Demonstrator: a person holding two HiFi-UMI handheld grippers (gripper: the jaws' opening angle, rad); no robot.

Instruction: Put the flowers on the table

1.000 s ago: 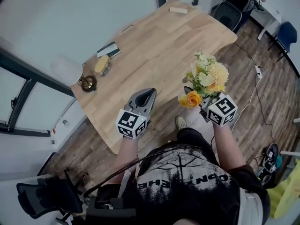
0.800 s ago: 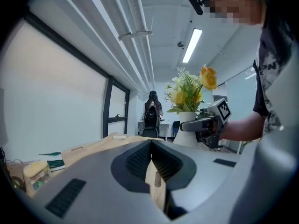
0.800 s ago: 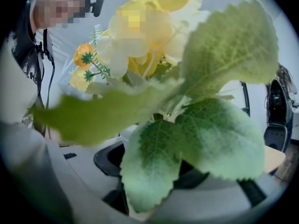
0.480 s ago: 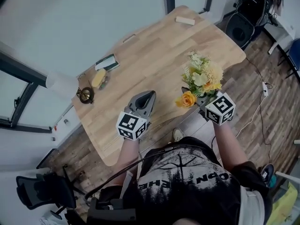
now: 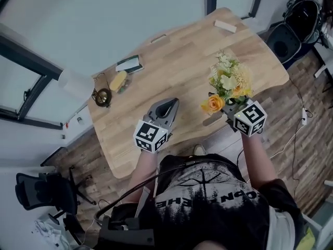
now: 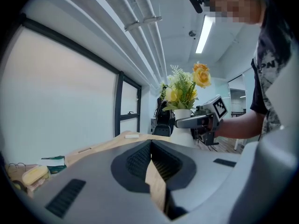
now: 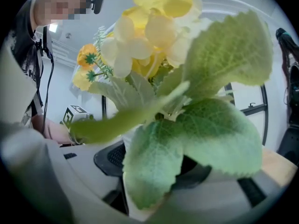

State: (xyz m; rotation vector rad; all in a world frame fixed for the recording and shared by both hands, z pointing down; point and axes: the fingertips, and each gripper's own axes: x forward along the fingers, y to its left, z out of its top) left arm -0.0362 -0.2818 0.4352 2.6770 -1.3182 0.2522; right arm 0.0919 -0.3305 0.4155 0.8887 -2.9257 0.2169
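Observation:
A bunch of yellow, white and orange flowers (image 5: 227, 83) with green leaves stands in a white vase (image 6: 183, 130). My right gripper (image 5: 222, 106) is shut on the vase and holds it upright over the near right part of the wooden table (image 5: 177, 61). In the right gripper view the leaves and flowers (image 7: 187, 101) fill the picture and hide most of the jaws. My left gripper (image 5: 168, 105) hangs over the table's near edge, left of the flowers. Its jaws meet at the tips with nothing between them (image 6: 151, 143).
On the table's far left lie a yellow object (image 5: 118, 80), a green and white box (image 5: 129, 64) and a small round brass thing (image 5: 102, 96). A wooden block (image 5: 225, 26) lies at the far right corner. Black chairs stand at lower left (image 5: 44, 191) and upper right (image 5: 283, 40).
Both grippers have moved forward towards the table. The flowers, earlier over the floor beside the table's edge, are now over the tabletop. Neither gripper's jaws have changed.

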